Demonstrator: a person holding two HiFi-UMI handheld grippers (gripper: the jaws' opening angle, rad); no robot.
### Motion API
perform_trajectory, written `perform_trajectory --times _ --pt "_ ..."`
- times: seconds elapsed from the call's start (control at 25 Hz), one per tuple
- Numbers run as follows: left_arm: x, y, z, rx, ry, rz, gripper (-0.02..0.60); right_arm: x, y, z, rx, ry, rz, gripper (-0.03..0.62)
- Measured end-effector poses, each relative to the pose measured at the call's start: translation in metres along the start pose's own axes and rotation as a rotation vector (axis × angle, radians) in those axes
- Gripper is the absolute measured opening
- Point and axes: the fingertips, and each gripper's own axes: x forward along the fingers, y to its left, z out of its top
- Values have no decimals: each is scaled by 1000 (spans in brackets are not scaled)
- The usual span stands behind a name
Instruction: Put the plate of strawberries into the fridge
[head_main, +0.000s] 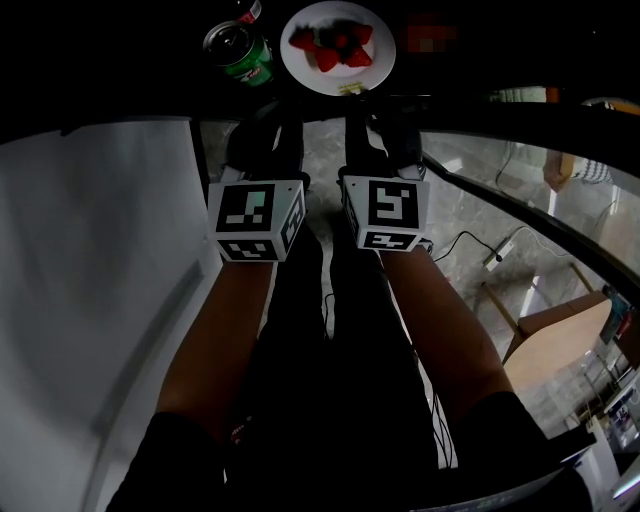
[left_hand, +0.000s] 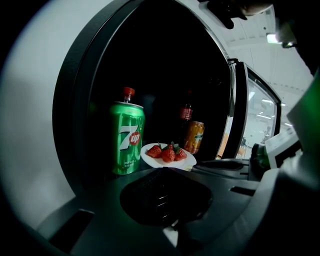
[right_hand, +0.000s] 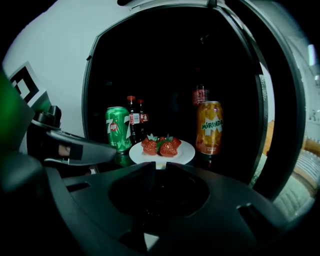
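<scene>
A white plate (head_main: 381, 68) with several red strawberries (head_main: 335, 45) stands on a dark shelf inside the fridge. In the right gripper view the plate (right_hand: 187, 153) lies just past my right gripper (right_hand: 158, 165). Its jaws are nearly together, with the plate's near rim in the narrow gap between them. My left gripper (left_hand: 164, 170) is shut on nothing and sits left of the plate (left_hand: 149, 158), close to the shelf's front. In the head view both grippers reach forward under the marker cubes, the left gripper (head_main: 262, 122) and the right gripper (head_main: 374, 106).
A green 7up can (head_main: 240, 52) stands just left of the plate. An orange Mirinda can (right_hand: 209, 128) stands to its right, with cola bottles (right_hand: 133, 119) behind. The fridge's glass door (left_hand: 248, 116) hangs open at the right. A white fridge wall (head_main: 100, 280) is at the left.
</scene>
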Motion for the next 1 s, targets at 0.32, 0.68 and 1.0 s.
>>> perform_trajectory --times 0.32,0.68,1.0 --pt "5 4 2 0 -1 8 5 11 -3 3 6 -3 1 49" --pt "7 5 5 -9 -9 19 5 22 -4 8 11 -19 5 49" --pt "7 4 11 -3 -21 18 5 17 -5 11 13 -10 13 48"
